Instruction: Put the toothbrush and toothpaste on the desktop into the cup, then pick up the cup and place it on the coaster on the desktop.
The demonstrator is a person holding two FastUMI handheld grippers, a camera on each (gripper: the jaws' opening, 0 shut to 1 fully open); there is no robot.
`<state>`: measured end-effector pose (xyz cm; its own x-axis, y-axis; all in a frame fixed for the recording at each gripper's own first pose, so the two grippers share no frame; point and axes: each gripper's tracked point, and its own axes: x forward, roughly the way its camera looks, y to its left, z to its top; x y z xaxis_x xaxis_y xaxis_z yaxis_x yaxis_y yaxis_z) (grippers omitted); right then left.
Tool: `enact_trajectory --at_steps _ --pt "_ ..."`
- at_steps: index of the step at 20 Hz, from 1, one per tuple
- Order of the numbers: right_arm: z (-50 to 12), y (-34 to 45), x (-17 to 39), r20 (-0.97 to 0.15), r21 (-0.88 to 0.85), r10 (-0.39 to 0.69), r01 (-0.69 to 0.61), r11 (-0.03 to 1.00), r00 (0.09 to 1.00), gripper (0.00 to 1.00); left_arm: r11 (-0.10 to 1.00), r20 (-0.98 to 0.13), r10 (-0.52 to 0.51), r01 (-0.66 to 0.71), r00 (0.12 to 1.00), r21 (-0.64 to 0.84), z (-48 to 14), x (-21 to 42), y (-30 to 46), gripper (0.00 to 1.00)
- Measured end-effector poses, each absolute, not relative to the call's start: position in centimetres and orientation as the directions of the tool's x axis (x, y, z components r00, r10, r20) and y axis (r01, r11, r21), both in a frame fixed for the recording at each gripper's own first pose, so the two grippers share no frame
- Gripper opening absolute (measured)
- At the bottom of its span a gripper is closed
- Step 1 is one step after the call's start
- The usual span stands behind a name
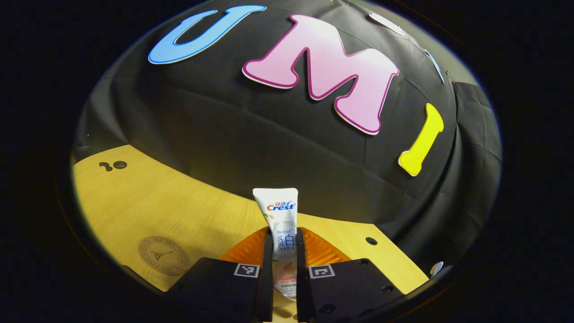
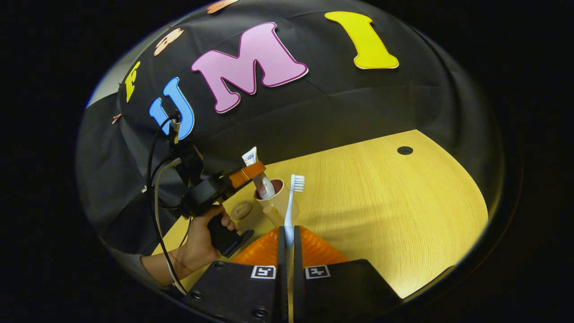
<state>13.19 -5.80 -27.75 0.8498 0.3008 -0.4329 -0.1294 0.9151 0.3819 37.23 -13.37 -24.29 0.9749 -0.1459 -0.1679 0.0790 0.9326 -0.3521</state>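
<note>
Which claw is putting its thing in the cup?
The left claw: its toothpaste dips into the cup. The right claw holds the toothbrush outside.

We see the white toothpaste (image 1: 282, 233) tube upright, its lower end inside the tan cup (image 2: 274, 197) standing on the wooden desk (image 2: 381, 202). The white toothbrush (image 2: 291, 206) stands nearly upright just beside the cup, bristles up. The round brown coaster (image 2: 241, 210) lies flat just beside the cup.

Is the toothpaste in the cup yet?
Partly: the toothpaste, gripped by the left gripper, has its lower end inside the cup rim, the rest sticking up tilted.
</note>
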Motion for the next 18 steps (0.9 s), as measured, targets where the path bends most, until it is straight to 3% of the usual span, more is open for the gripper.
enact_trajectory --at_steps 3,4,7,8,9,10,12,13,14,15,16,17,18 --pt "-27.0 -6.1 14.6 -0.411 0.394 0.293 -0.121 0.911 0.863 0.09 0.936 -0.186 -0.163 0.092 0.969 -0.340 -25.4 37.1 -14.1 0.30" --pt "-26.6 -6.1 15.2 -0.400 0.400 0.291 -0.120 0.909 0.869 0.09 0.937 -0.191 -0.170 0.099 0.967 -0.335 -25.6 36.9 -14.3 0.26" --pt "-25.3 -6.3 17.3 -0.358 0.406 0.279 -0.121 0.906 0.891 0.09 0.943 -0.191 -0.176 0.110 0.966 -0.315 -25.8 36.4 -14.9 0.51" --pt "-24.7 -6.5 18.2 -0.340 0.405 0.273 -0.122 0.906 0.900 0.09 0.944 -0.193 -0.176 0.111 0.965 -0.310 -25.7 36.3 -14.9 0.43" --pt "-24.1 -6.6 19.2 -0.322 0.411 0.266 -0.119 0.904 0.909 0.09 0.945 -0.192 -0.177 0.112 0.965 -0.308 -25.4 36.1 -15.0 0.46" --pt "-23.3 -6.6 20.3 -0.300 0.427 0.261 -0.116 0.897 0.918 0.09 0.944 -0.193 -0.181 0.115 0.964 -0.311 -25.1 35.9 -15.0 0.58" --pt "-21.7 -6.6 22.7 -0.250 0.466 0.252 -0.112 0.878 0.935 0.09 0.940 -0.203 -0.182 0.110 0.962 -0.324 -24.9 35.1 -14.8 0.43" --pt "-21.0 -6.5 23.8 -0.229 0.476 0.246 -0.112 0.872 0.942 0.09 0.937 -0.204 -0.179 0.103 0.963 -0.334 -24.7 34.6 -14.6 0.63" --pt "-20.5 -6.5 25.0 -0.211 0.479 0.240 -0.114 0.870 0.947 0.09 0.933 -0.202 -0.177 0.099 0.963 -0.345 -24.5 34.1 -14.4 0.53" --pt "-20.2 -6.5 25.7 -0.195 0.480 0.233 -0.115 0.870 0.953 0.09 0.930 -0.198 -0.176 0.096 0.964 -0.355 -24.2 33.4 -14.3 0.53" --pt "-20.0 -6.4 26.5 -0.182 0.484 0.228 -0.115 0.867 0.957 0.09 0.926 -0.193 -0.176 0.096 0.965 -0.365 -23.8 32.7 -14.0 0.63" --pt "-19.8 -6.1 27.4 -0.168 0.498 0.225 -0.114 0.860 0.960 0.09 0.924 -0.191 -0.173 0.092 0.966 -0.370 -23.6 32.1 -13.8 0.53" --pt "-19.9 -5.7 28.2 -0.159 0.518 0.220 -0.108 0.849 0.962 0.09 0.923 -0.191 -0.174 0.092 0.966 -0.374 -23.3 31.4 -13.6 0.53"
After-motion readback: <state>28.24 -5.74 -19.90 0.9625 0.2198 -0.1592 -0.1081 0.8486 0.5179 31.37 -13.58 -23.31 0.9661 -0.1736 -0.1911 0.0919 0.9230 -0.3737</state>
